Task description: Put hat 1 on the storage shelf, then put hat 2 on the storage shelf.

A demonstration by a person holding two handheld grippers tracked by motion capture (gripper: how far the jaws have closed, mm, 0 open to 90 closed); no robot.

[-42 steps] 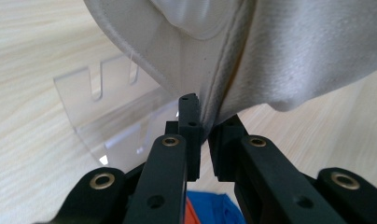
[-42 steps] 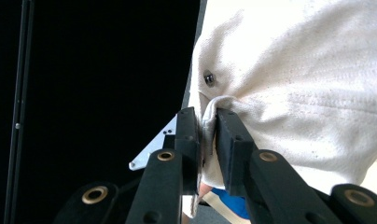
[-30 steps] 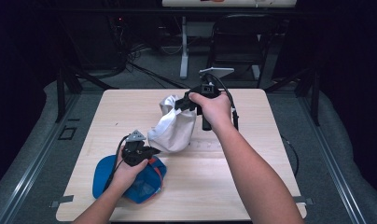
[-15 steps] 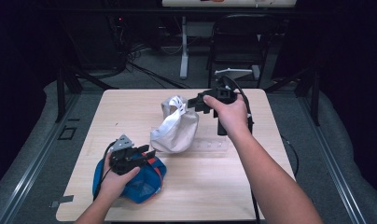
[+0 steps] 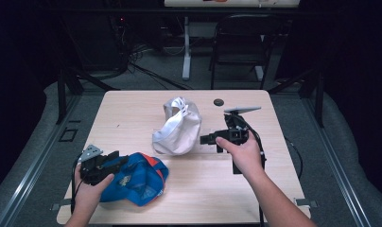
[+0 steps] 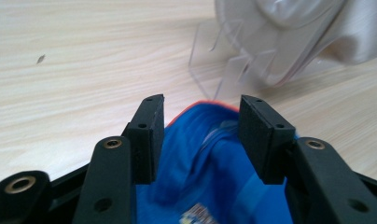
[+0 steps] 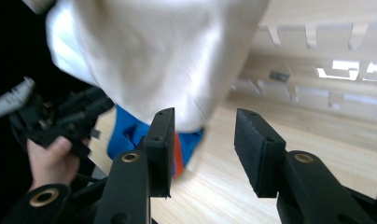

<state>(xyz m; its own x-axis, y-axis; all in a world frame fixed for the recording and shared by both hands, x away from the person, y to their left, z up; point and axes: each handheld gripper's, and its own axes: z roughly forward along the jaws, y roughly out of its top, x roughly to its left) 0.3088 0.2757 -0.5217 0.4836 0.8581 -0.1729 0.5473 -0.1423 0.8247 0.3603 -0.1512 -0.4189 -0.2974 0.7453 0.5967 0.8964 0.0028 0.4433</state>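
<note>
High view: left tongs at the blue cap on the table's near left; right tongs beside the white cap mid-table.

Left gripper view: jaws just opened, blue cap between, ungripped (printing unreadable).

Right gripper view: jaws just opened, empty. Release step, I judged; next calls for a regrasp.

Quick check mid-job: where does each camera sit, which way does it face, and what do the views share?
High view: above the table's near side, looking forward and down; both forearms, left tool and right tool show.
Left gripper view: on the left tool, looking along open jaws over the blue cap to the white cap.
Right gripper view: on the right tool, facing the white cap; far hand shows.
Shared: both caps.
</note>
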